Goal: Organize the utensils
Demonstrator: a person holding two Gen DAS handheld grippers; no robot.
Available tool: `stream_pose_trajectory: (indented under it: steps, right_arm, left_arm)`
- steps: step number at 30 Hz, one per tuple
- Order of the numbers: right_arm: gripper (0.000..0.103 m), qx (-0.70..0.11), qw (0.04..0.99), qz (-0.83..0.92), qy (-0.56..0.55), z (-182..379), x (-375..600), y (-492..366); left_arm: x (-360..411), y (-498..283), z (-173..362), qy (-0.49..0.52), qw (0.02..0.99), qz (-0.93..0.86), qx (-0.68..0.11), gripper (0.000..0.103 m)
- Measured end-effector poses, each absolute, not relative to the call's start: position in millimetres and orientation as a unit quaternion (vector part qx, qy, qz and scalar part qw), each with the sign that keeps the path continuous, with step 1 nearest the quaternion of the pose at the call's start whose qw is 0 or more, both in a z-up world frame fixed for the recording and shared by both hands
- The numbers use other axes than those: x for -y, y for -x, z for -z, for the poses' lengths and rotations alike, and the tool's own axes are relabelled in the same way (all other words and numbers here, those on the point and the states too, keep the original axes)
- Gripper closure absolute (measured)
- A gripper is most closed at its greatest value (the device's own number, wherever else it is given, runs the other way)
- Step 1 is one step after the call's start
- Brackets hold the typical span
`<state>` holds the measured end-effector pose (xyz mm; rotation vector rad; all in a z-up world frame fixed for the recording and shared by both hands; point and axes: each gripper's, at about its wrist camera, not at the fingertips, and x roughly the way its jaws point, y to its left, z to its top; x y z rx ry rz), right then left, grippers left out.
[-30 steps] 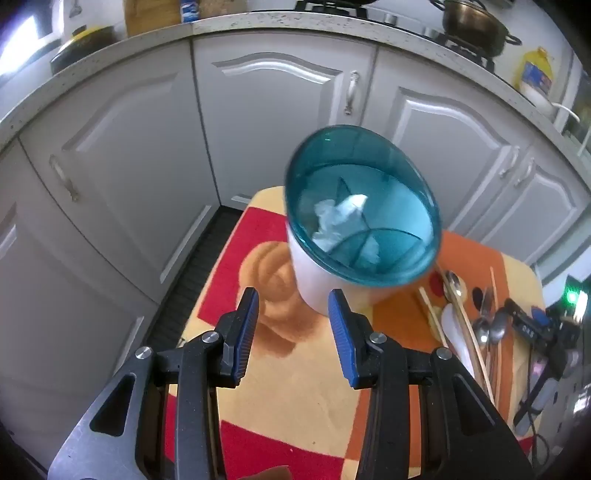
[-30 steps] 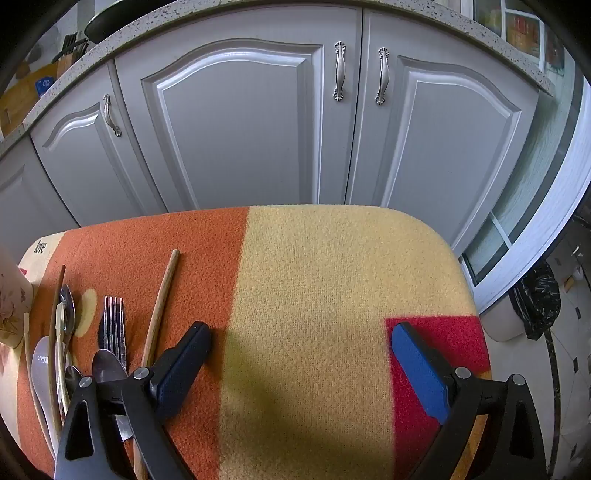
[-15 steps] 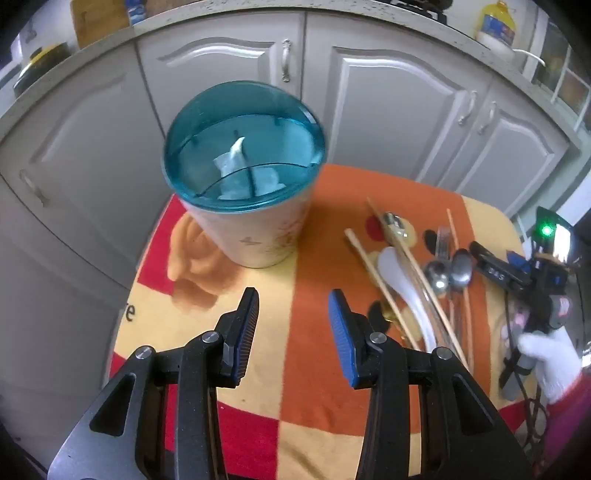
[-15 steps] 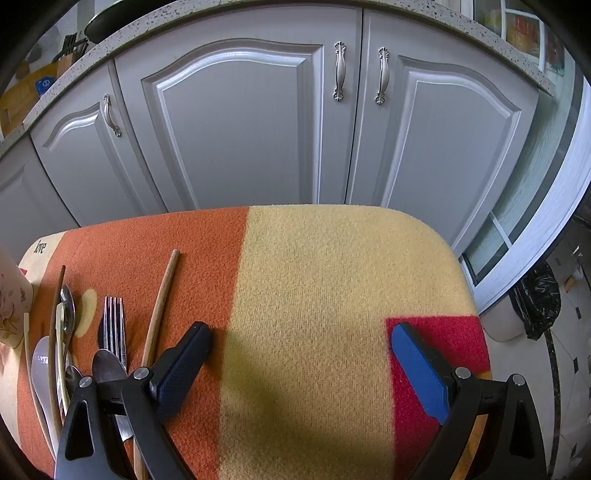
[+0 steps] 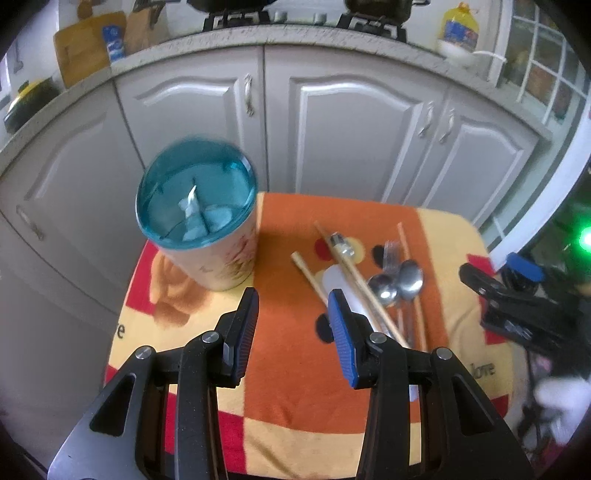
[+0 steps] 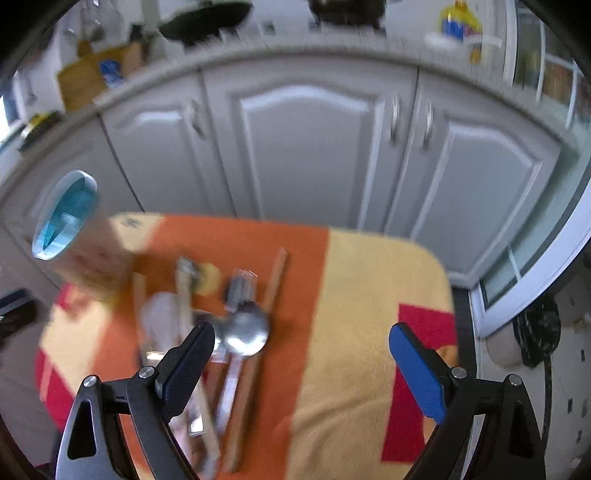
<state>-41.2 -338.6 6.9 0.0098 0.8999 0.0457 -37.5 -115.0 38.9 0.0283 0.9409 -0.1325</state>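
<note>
Utensils [image 5: 384, 284] lie loose right of the teal-rimmed holder [image 5: 199, 218]; left gripper [image 5: 293, 332] and right gripper [image 6: 301, 363] both gape wide, empty.

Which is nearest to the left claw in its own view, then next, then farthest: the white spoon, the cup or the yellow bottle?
1. White spoon, just beyond the left claw's right finger.
2. Cup, ahead to the left on the cloth.
3. Yellow bottle, far off on the counter, upper right.
</note>
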Motion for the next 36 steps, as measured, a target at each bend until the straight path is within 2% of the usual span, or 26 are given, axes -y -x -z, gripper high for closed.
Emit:
stream_pose_trajectory:
  steps: [4, 10, 36]
  right_arm:
    - [0.008, -0.390, 0.921, -0.010, -0.004, -56, 323, 69]
    - [0.008, -0.350, 0.936, 0.027, 0.001, -95, 312, 94]
    - [0.008, -0.334, 0.942, 0.026, -0.003, -112, 295, 102]
  left_arm:
    - [124, 45, -57, -0.011, 0.897, 0.077, -0.435, 0.065]
    - [124, 56, -74, -0.010, 0.905, 0.084, -0.416, 0.065]
    - [111, 65, -92, 0.006, 0.918, 0.078, -0.389, 0.065]
